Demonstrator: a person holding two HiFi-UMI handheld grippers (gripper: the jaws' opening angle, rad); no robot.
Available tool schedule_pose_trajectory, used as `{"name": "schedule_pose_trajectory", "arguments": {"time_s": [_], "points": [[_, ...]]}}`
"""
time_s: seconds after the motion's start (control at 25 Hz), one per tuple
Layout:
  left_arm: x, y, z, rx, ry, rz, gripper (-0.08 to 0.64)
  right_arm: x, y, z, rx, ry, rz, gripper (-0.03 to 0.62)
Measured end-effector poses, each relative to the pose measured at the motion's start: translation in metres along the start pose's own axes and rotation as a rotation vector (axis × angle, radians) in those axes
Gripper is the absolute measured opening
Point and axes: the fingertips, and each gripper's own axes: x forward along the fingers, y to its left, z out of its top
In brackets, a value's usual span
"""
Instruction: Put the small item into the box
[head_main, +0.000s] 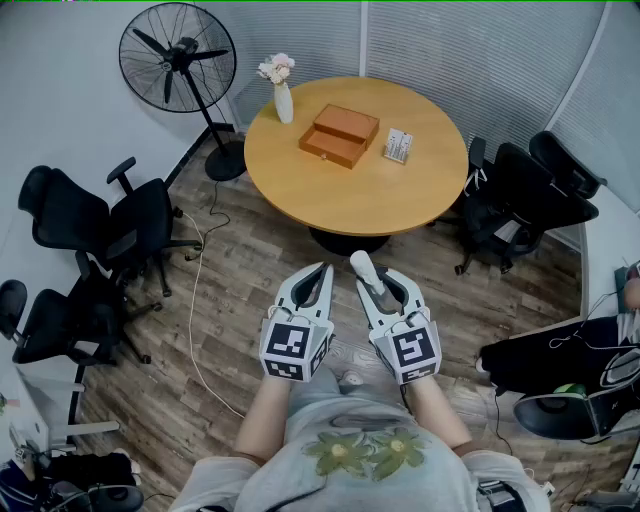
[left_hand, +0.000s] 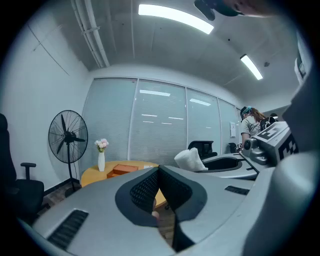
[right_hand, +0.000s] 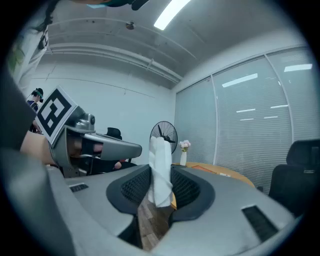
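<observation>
A small white item (head_main: 362, 267) stands upright between the jaws of my right gripper (head_main: 372, 283), which is shut on it; the same white item (right_hand: 160, 170) fills the gap between the black pads in the right gripper view. My left gripper (head_main: 313, 283) is beside it, its jaws together with nothing between them. Both grippers hang above the wooden floor, short of the table. An orange-brown box (head_main: 339, 134) lies on the round wooden table (head_main: 330, 190). From the left gripper view the box (left_hand: 121, 169) is far ahead and the white item (left_hand: 190, 159) shows at the right.
On the table stand a white vase with flowers (head_main: 282, 92) and a small white card holder (head_main: 398, 146). A standing fan (head_main: 176, 58) is at the back left. Black office chairs (head_main: 95, 225) stand left and at the right (head_main: 530, 195). A cable (head_main: 196, 330) runs over the floor.
</observation>
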Motion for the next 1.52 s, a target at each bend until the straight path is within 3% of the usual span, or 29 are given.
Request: {"name": "schedule_pose_trajectory", "arguments": {"time_s": [0.24, 0.56, 1.2, 1.52], "points": [[0.009, 0.009, -0.016, 0.006, 0.032, 0.004, 0.003, 0.017, -0.004, -0.003, -0.007, -0.013, 0.013, 0.13], [0.061, 0.072, -0.014, -0.005, 0.031, 0.006, 0.003, 0.091, -0.025, -0.001, -0.04, -0.008, 0.008, 0.132], [0.231, 0.257, 0.044, 0.002, -0.009, -0.081, 0.003, 0.32, -0.132, 0.054, -0.08, -0.009, -0.14, 0.132], [0.284, 0.29, 0.058, 0.019, -0.019, -0.141, 0.003, 0.371, -0.173, 0.067, -0.102, -0.011, -0.204, 0.132]]}}
